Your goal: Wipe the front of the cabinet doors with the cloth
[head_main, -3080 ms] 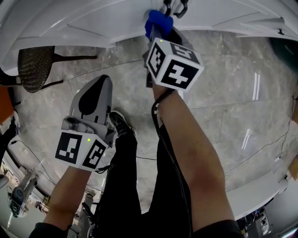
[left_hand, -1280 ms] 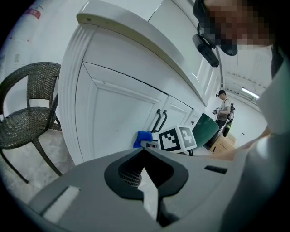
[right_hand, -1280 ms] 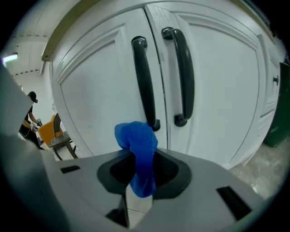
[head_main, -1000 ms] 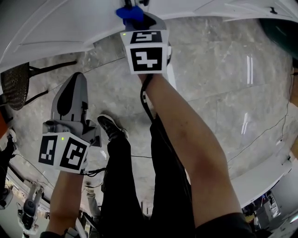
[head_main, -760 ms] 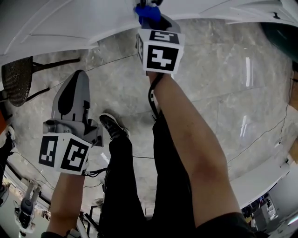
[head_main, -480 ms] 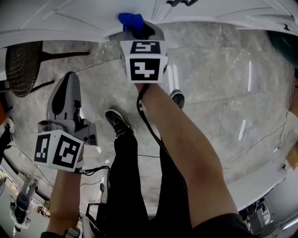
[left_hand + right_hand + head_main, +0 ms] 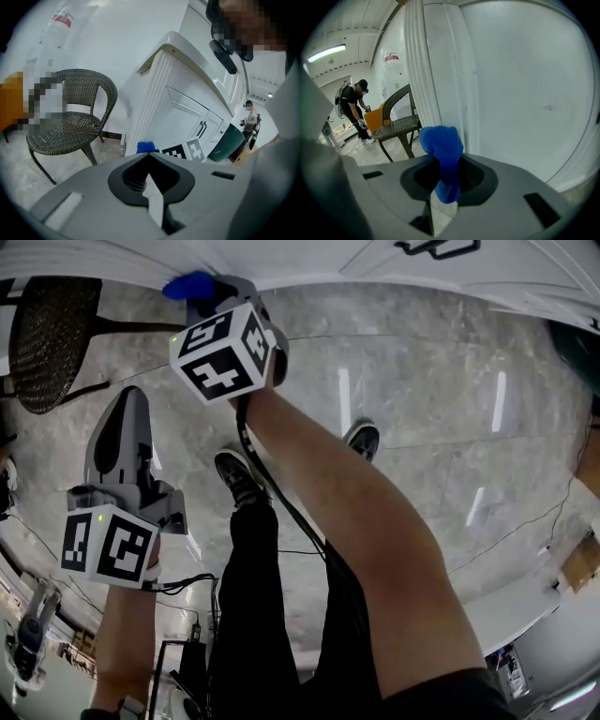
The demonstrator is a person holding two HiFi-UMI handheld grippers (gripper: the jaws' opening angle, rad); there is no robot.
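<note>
cloth (image 7: 440, 140): blue, bunched | right gripper (image 7: 446, 163): clamped on it | cabinet (image 7: 525, 93): white

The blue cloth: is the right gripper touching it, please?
Touching. The right gripper view shows the right gripper shut on the blue cloth, which sticks out between its jaws.

the head view looks steeply down from the person's head onto the grey marbled floor (image 7: 450, 427), with the white panelled cabinet (image 7: 328, 263) along its top edge. the left hand-held gripper (image 7: 149, 155) view looks from low, across the floor, at the cabinet's corner from further off. the right hand-held gripper (image 7: 443, 161) view sits close against the cabinet front. all three share the dark woven wicker chair (image 7: 47, 334) and the crumpled blue cloth (image 7: 187, 285).
</note>
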